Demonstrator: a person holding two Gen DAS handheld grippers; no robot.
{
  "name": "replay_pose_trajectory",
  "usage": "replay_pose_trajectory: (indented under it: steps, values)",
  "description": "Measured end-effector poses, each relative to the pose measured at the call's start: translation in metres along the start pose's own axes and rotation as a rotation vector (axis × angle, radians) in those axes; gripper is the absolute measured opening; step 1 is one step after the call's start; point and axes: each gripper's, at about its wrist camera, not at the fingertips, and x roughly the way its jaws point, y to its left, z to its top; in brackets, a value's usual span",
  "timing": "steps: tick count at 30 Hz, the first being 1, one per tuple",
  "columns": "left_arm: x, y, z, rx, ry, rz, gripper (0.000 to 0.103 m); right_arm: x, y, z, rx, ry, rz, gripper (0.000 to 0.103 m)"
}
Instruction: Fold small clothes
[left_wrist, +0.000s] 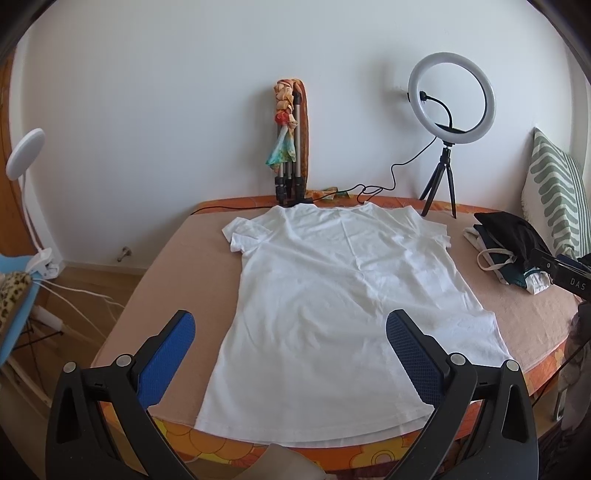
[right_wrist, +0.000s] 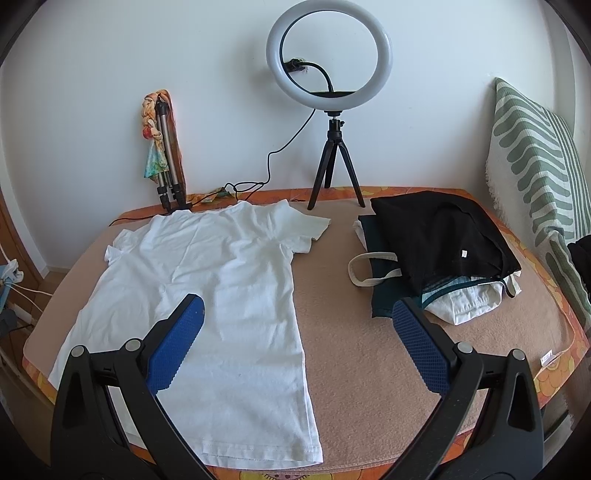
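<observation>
White T-shirt (left_wrist: 332, 295) flat on bed (right_wrist: 369, 332) (both tongs gaping, empty).

both hand-held grippers, left (left_wrist: 290, 328) & right (right_wrist: 297, 314), wide open, empty.

The white T-shirt (left_wrist: 332, 295) is thin, creased, matt cloth lying on a rough, towel-like beige cover (right_wrist: 369, 332). Each gripper has glossy black plastic arms and blue pads (right_wrist: 177, 343) with a fine grid texture.
</observation>
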Motion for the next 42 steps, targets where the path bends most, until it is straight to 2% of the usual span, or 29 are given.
replay_pose_trajectory:
  steps: [42]
  values:
    - [-0.0022, -0.0035, -0.0011, -0.003, 0.001, -0.008, 0.103, -0.0007, 0.0008, 0.0, 0.003, 0.002, 0.005, 0.103]
